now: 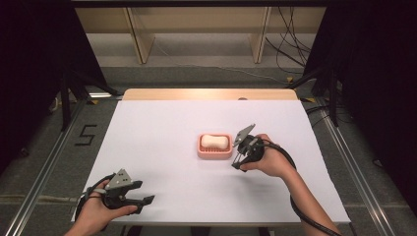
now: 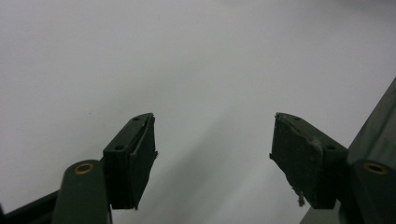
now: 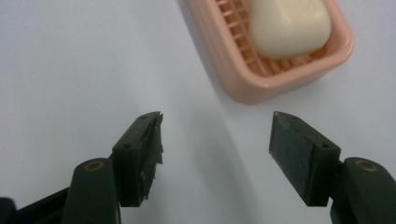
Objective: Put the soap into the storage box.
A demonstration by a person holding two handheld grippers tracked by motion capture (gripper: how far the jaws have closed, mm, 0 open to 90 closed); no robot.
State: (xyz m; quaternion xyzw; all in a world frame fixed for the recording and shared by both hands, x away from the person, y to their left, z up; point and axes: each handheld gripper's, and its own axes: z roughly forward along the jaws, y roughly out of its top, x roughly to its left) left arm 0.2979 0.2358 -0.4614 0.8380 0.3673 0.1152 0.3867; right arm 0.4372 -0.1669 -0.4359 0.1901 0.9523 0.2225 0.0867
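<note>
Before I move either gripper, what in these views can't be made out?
- Soap: its far end and the soap dish far rim are cut off by the top edge of the right gripper view.
- Soap's embossed lettering: blurred there, too small in the high view.
- Dish grid under the soap: hidden by the bar.
- Right gripper tips: covered by its own body in the high view.
- Left gripper: blank table ahead, nothing to place it.
</note>
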